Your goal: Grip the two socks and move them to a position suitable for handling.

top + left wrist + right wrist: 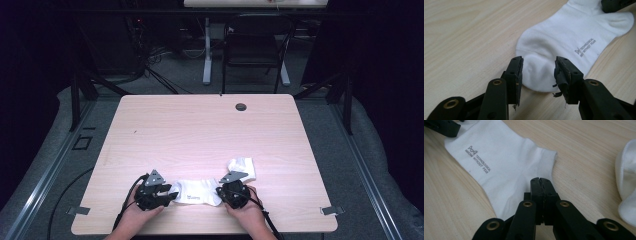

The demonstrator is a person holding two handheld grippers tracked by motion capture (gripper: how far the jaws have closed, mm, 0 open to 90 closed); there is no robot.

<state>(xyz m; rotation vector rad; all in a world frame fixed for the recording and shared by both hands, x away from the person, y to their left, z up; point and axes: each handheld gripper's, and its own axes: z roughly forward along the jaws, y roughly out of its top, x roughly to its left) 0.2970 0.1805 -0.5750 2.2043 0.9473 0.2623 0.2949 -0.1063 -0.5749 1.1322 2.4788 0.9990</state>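
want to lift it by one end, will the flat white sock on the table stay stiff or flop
The white sock is thin knit lying flat, so it will probably droop from whichever end is lifted. It looks light. The right gripper is shut on its edge; the cloth would likely bunch rather than slide on the wooden table.

worktop (200, 135): pale wood-grain laminate, smooth, with a soft sheen; fine darker streaks run along the grain.
sock (564, 42): white knitted cloth, matt and finely ribbed at the cuff, with small grey printed lettering on its side.
second sock (626, 185): the same white knit, soft and matt, bunched into folds.
left tongs (537, 72): black plastic, matt, with brass-coloured metal rivets; the inner pads are dark rubber, worn and frayed at the edges.
right tongs (541, 182): black matt plastic arms, brass-coloured rivets, flat dark pads.
plates on the tongs' tops: grey, smooth, dull finish.
floor (350, 150): grey carpet, rough and matt.
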